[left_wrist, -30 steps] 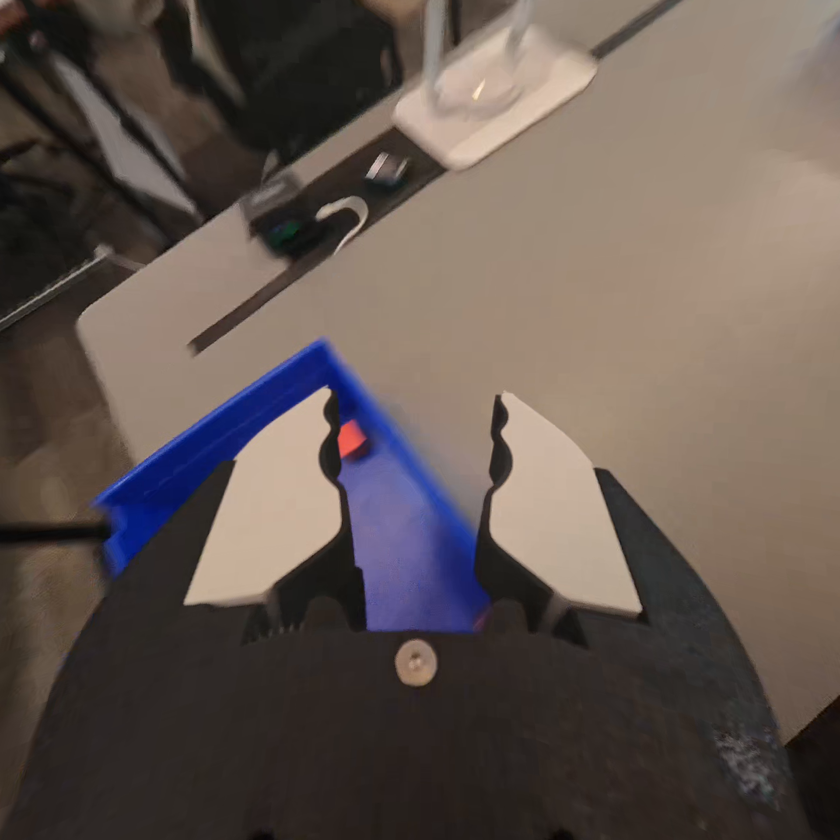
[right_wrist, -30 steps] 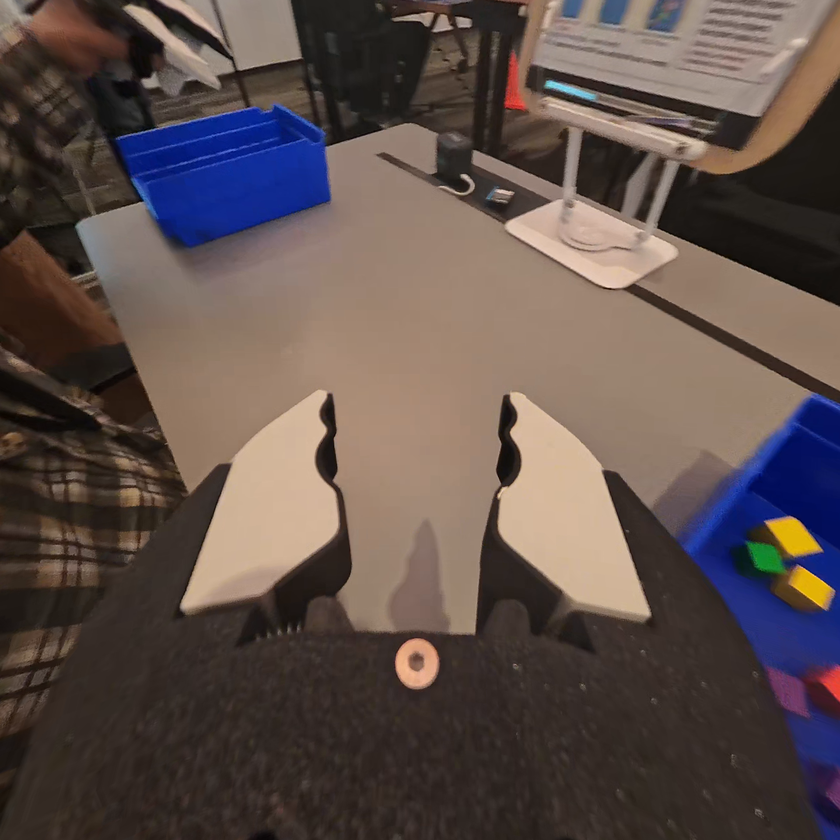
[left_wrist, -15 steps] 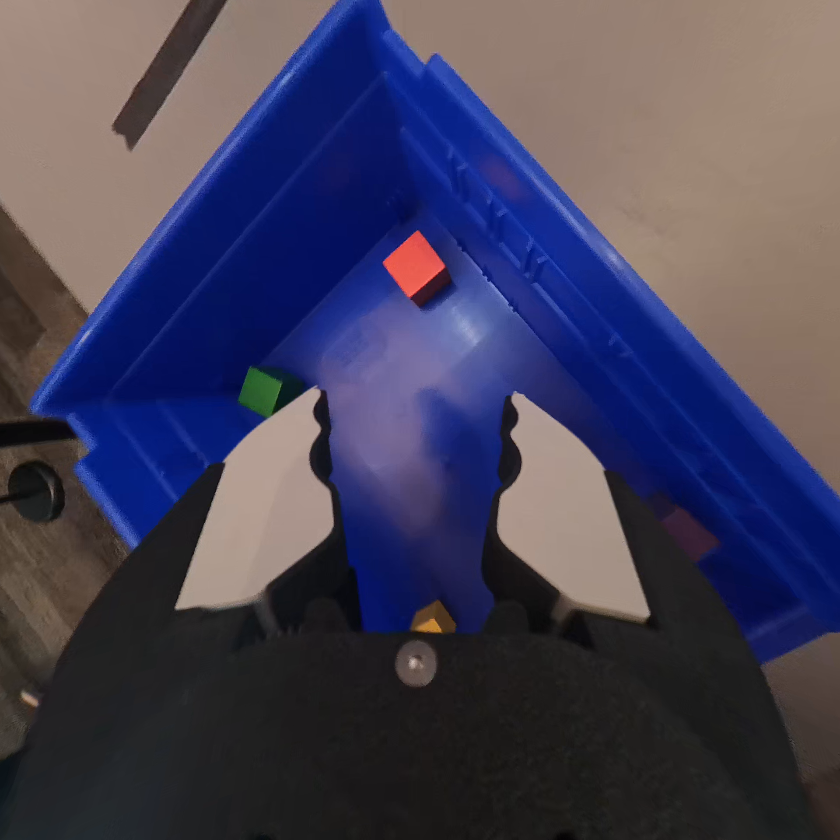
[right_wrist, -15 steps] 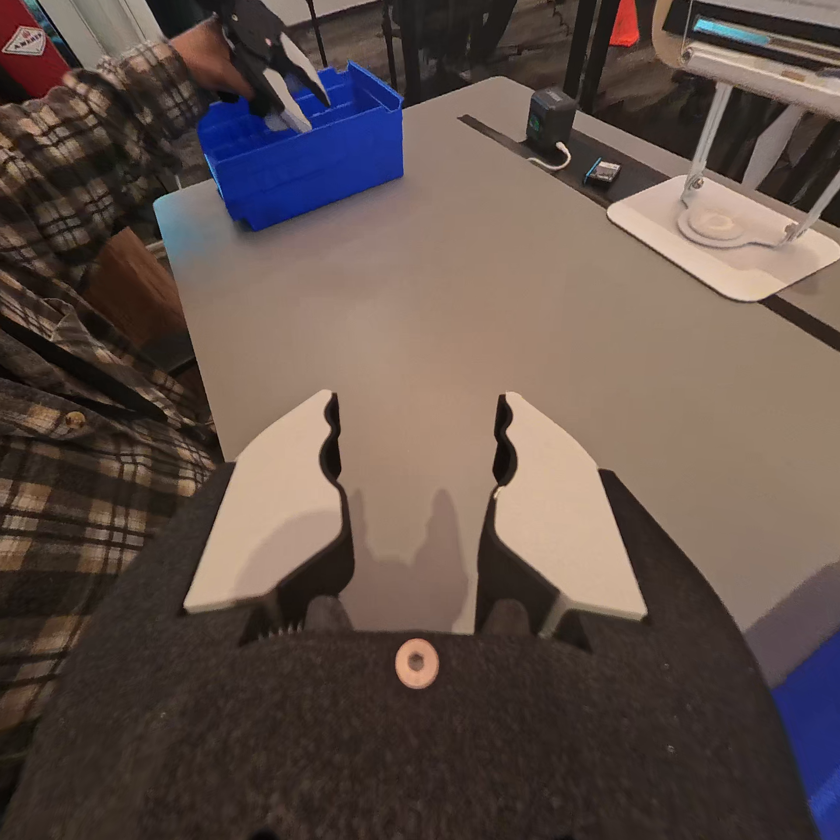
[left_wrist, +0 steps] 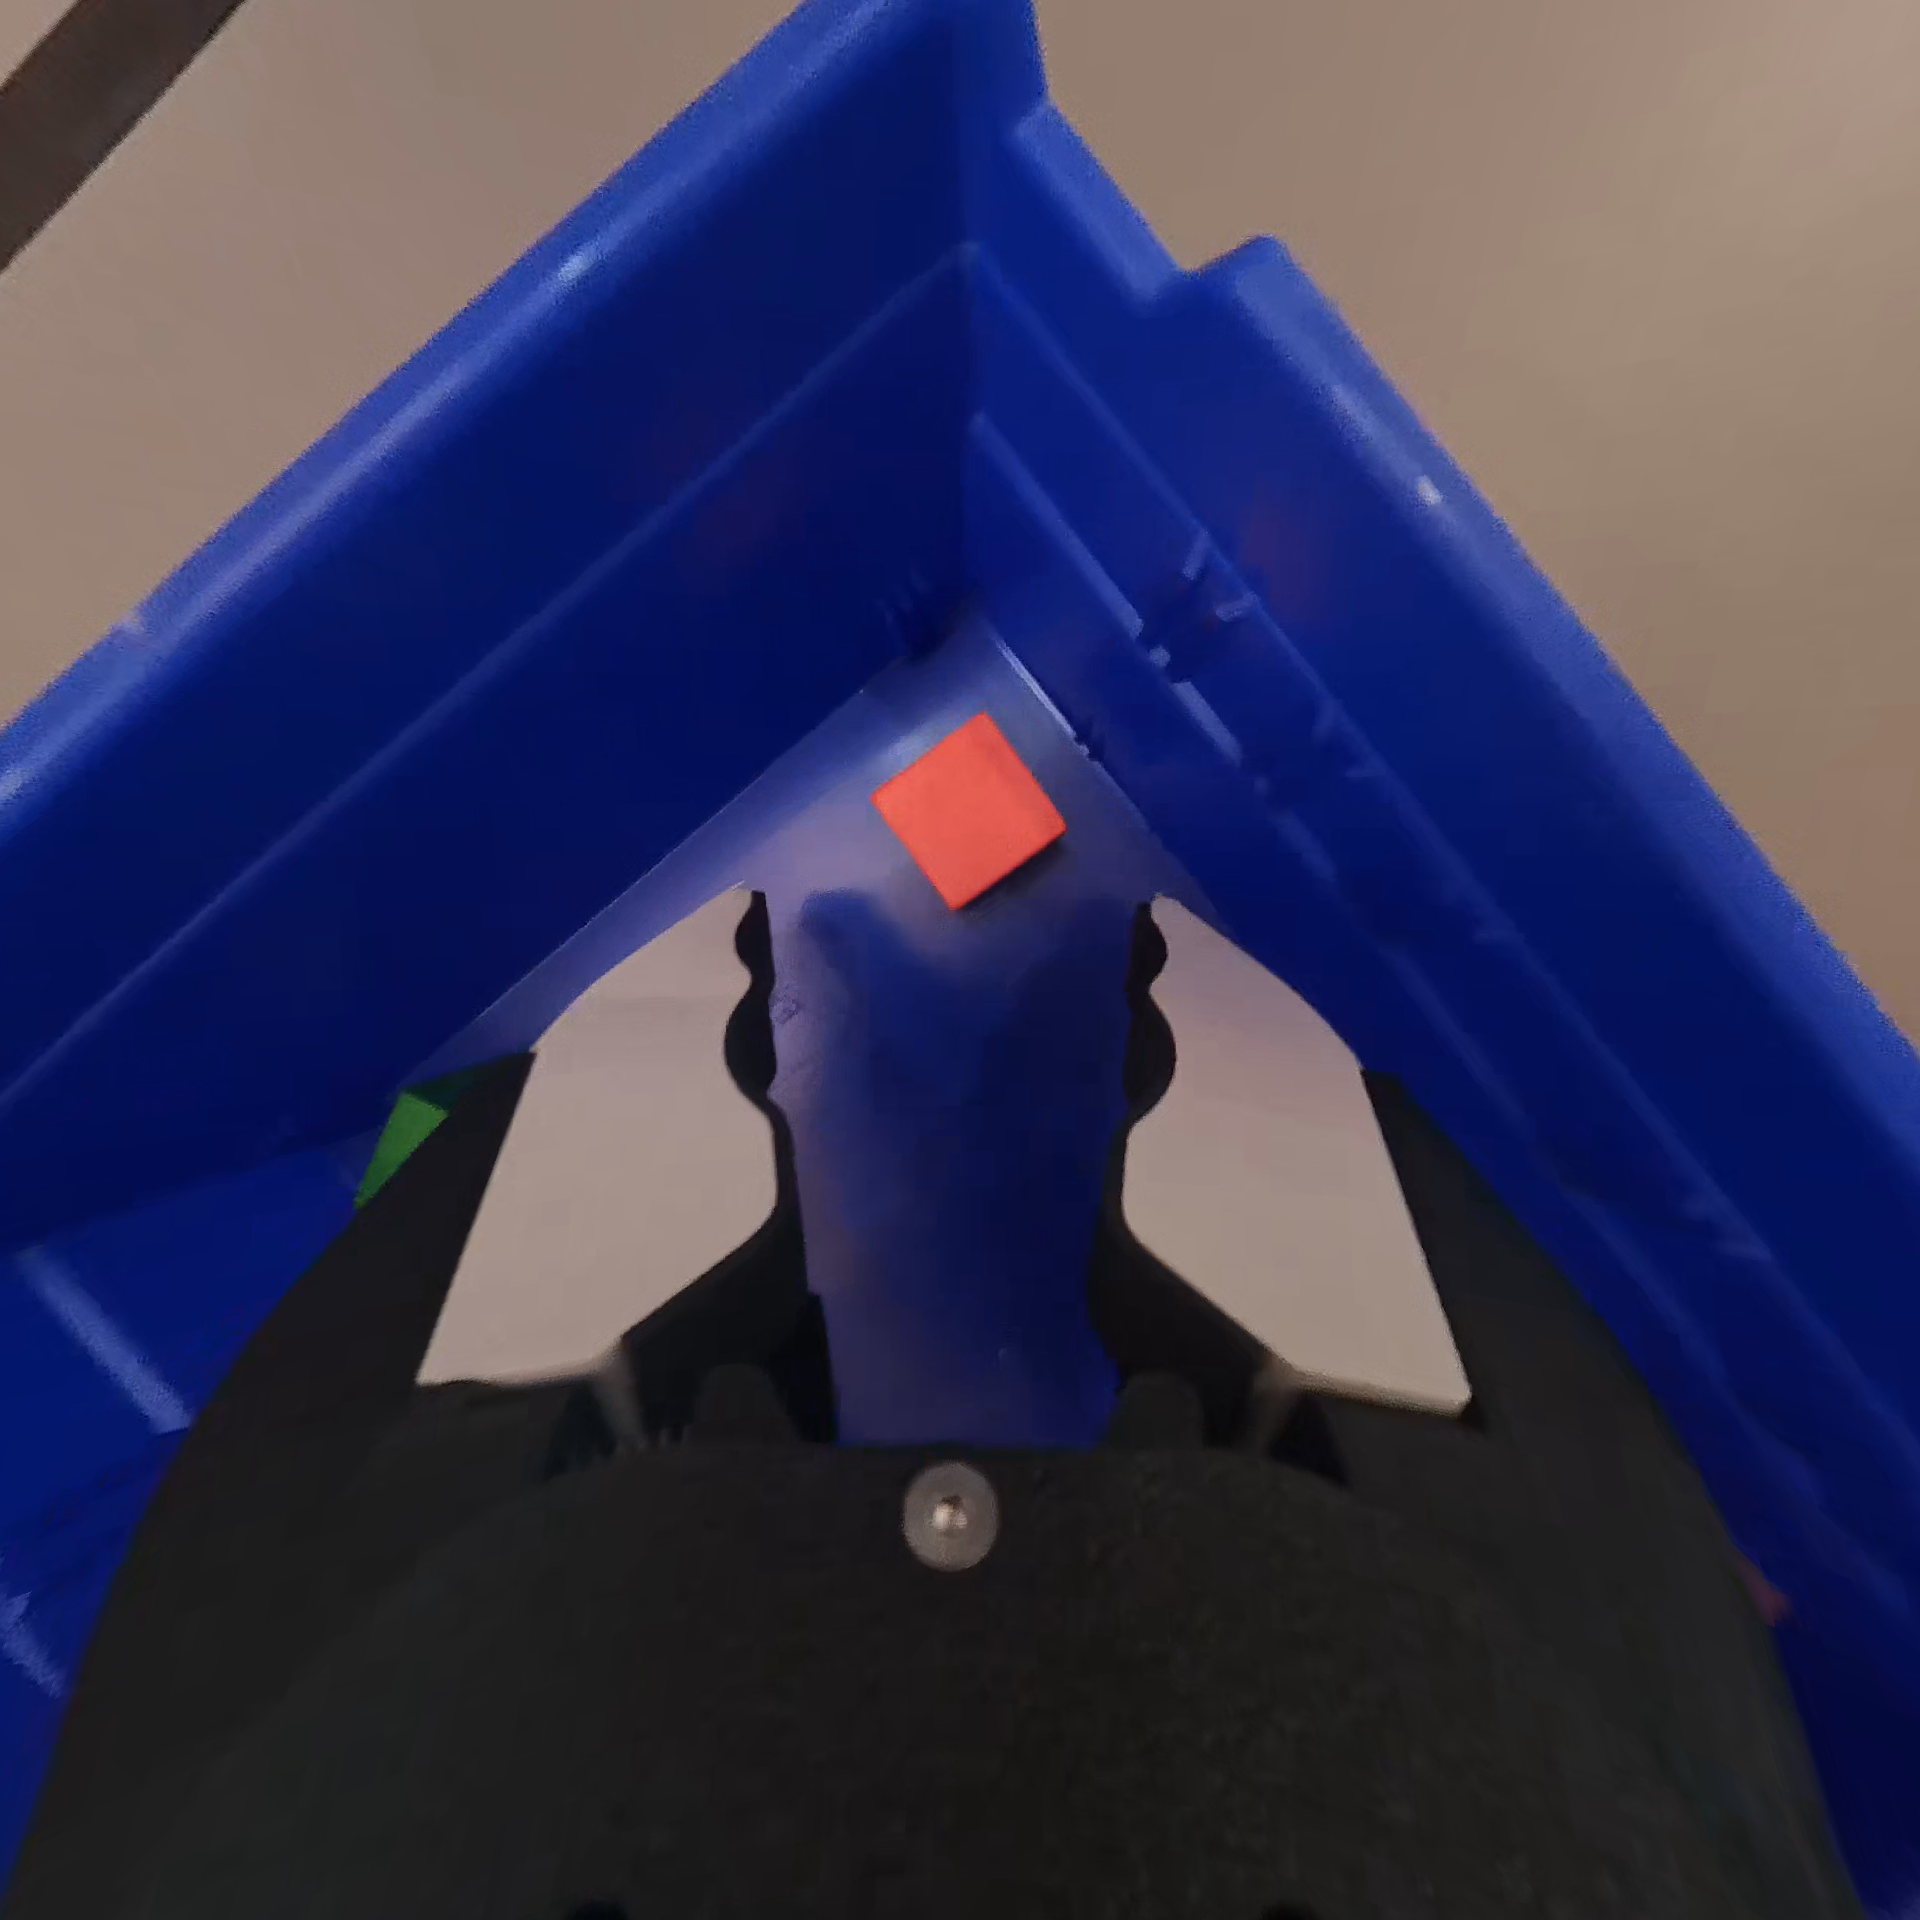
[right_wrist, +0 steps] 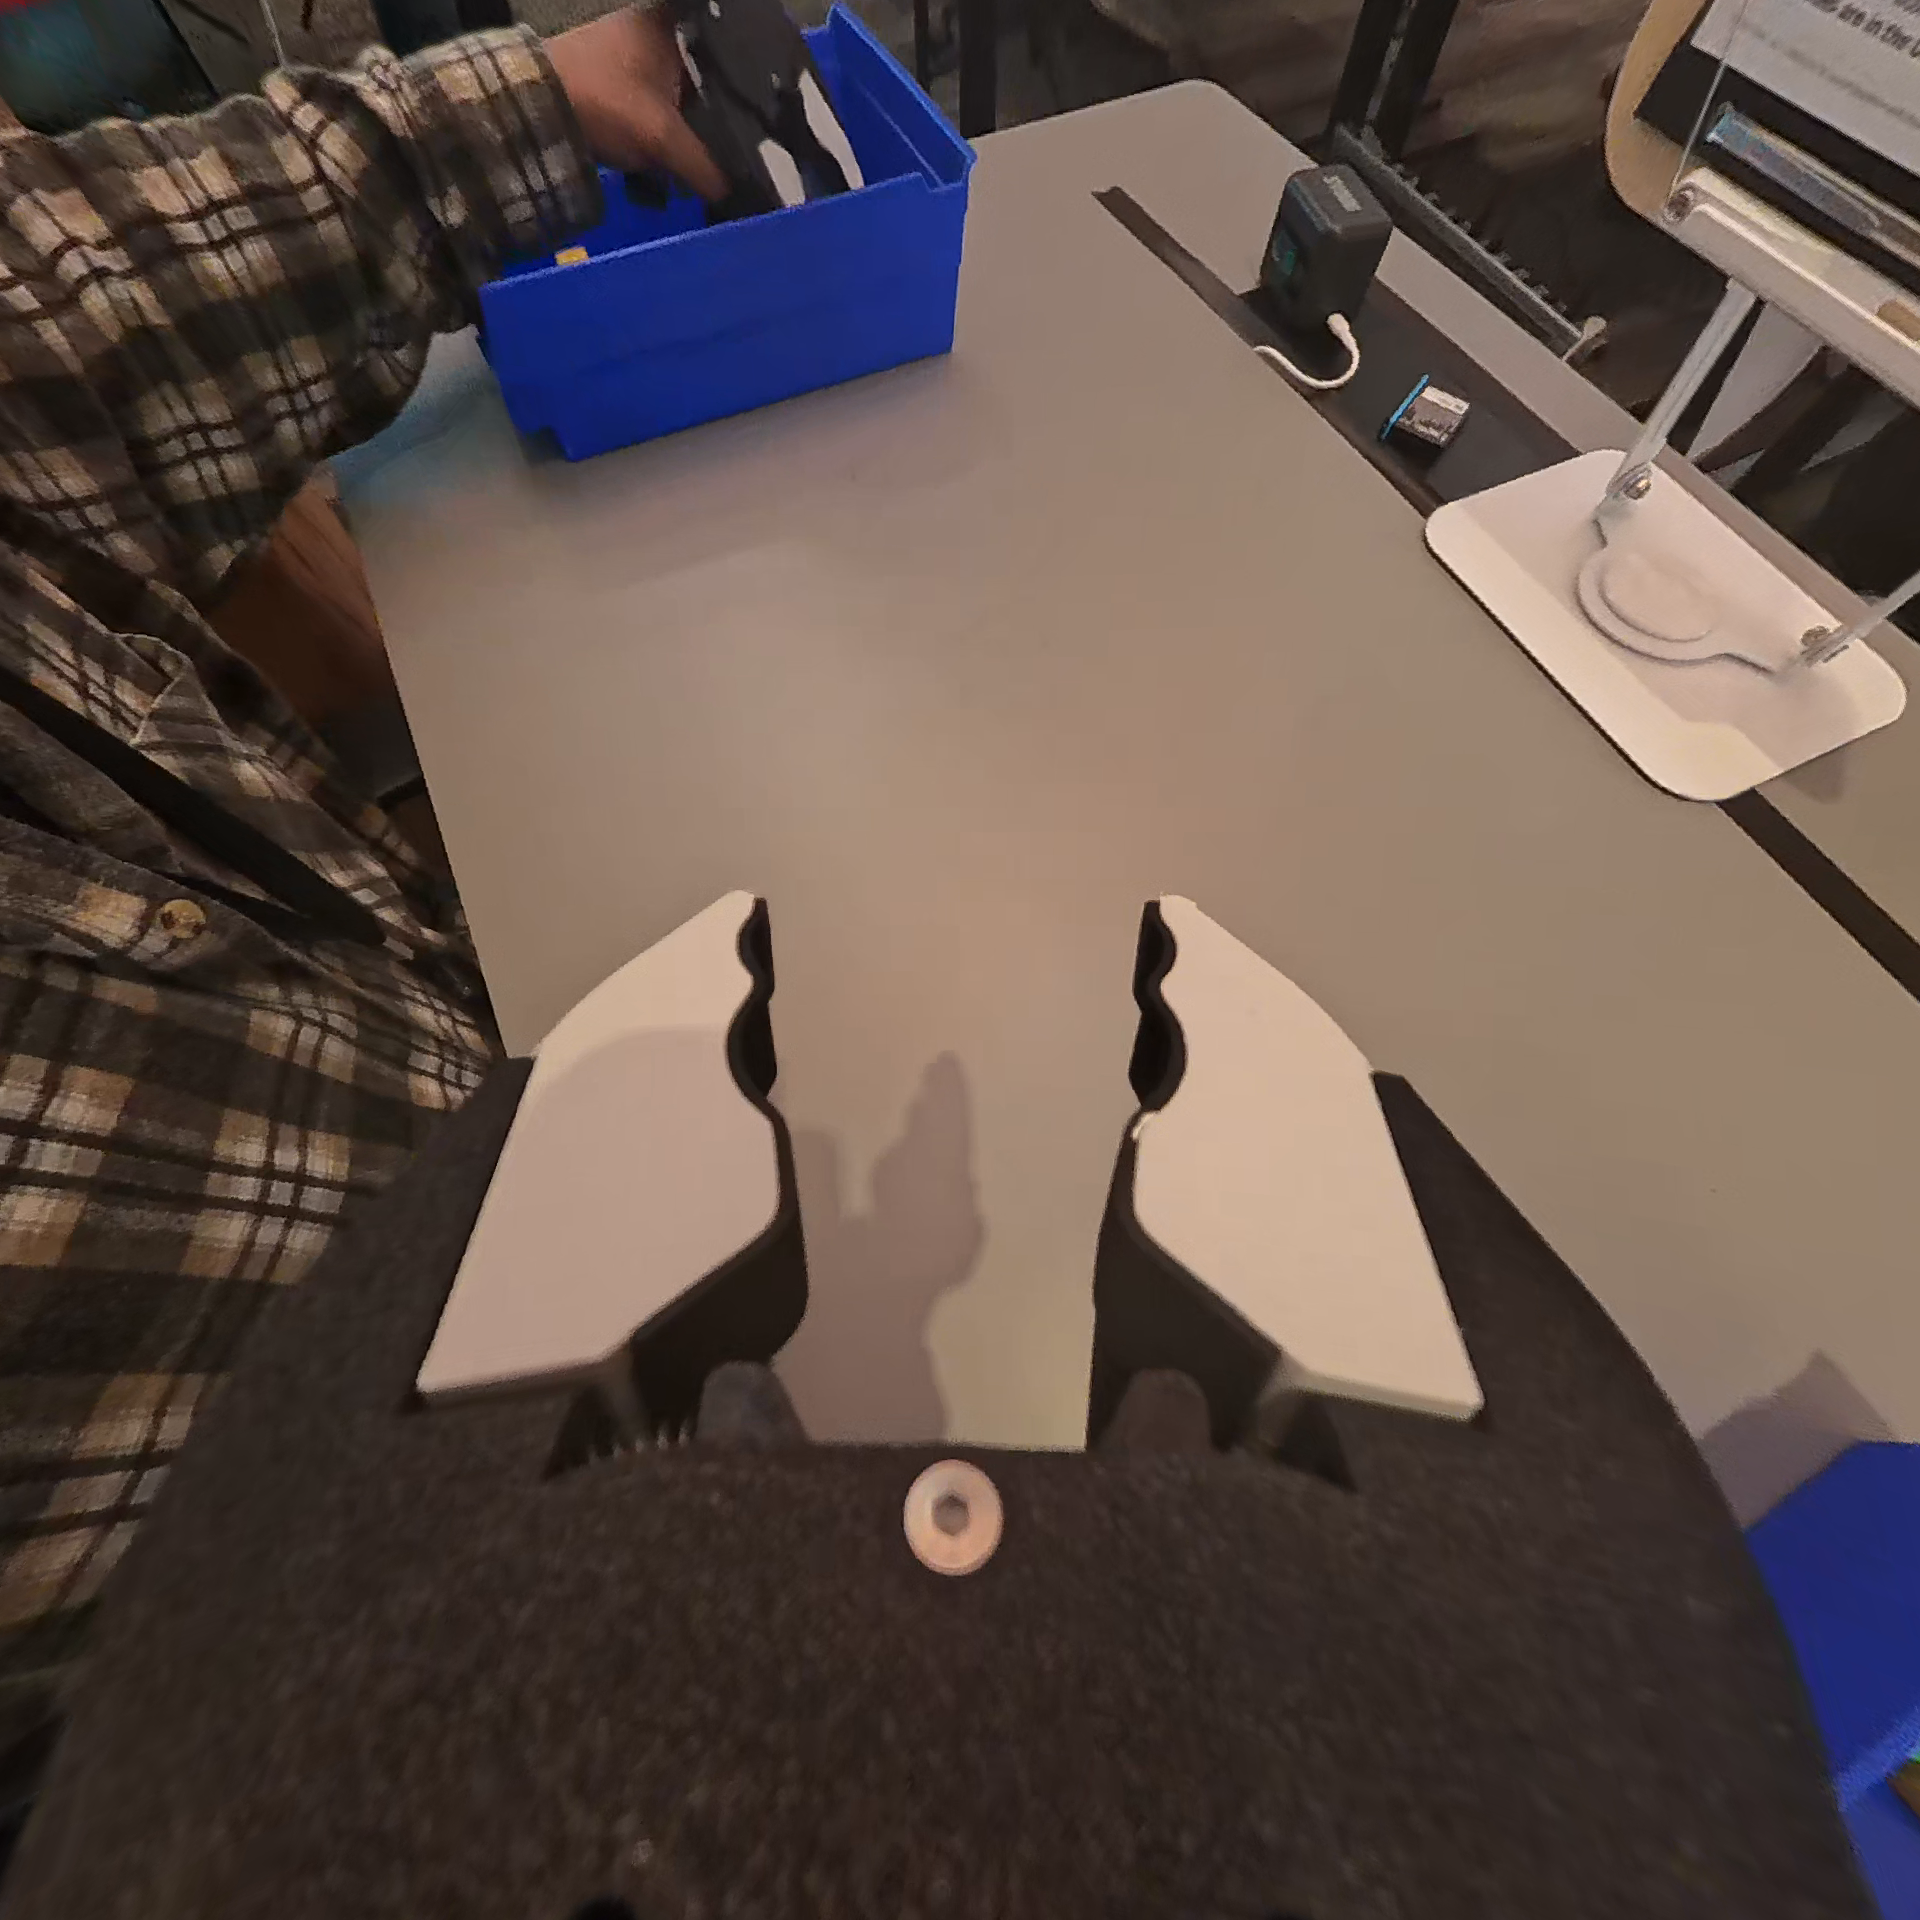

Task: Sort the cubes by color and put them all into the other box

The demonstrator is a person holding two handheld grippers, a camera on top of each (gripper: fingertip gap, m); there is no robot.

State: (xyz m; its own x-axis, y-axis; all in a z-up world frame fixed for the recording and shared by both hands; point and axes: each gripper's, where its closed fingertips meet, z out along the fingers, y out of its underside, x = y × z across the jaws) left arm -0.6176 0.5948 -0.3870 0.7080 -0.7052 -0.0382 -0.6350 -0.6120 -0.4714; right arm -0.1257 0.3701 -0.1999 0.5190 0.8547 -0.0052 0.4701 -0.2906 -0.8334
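Here the left tongs (left_wrist: 945,977) hang spread and empty inside the far box (left_wrist: 582,499), tips just short of the red cube (left_wrist: 968,810) lying near the box corner. Closing there could jam a finger against the wall and skid the cube away. The right tongs (right_wrist: 956,997) wait, spread, above the table (right_wrist: 1039,623).

Your grey table (right_wrist: 1039,644) carries a blue box (right_wrist: 727,301) at its far left, a white stand base (right_wrist: 1662,665) at right, and another blue box (right_wrist: 1860,1600) near right.
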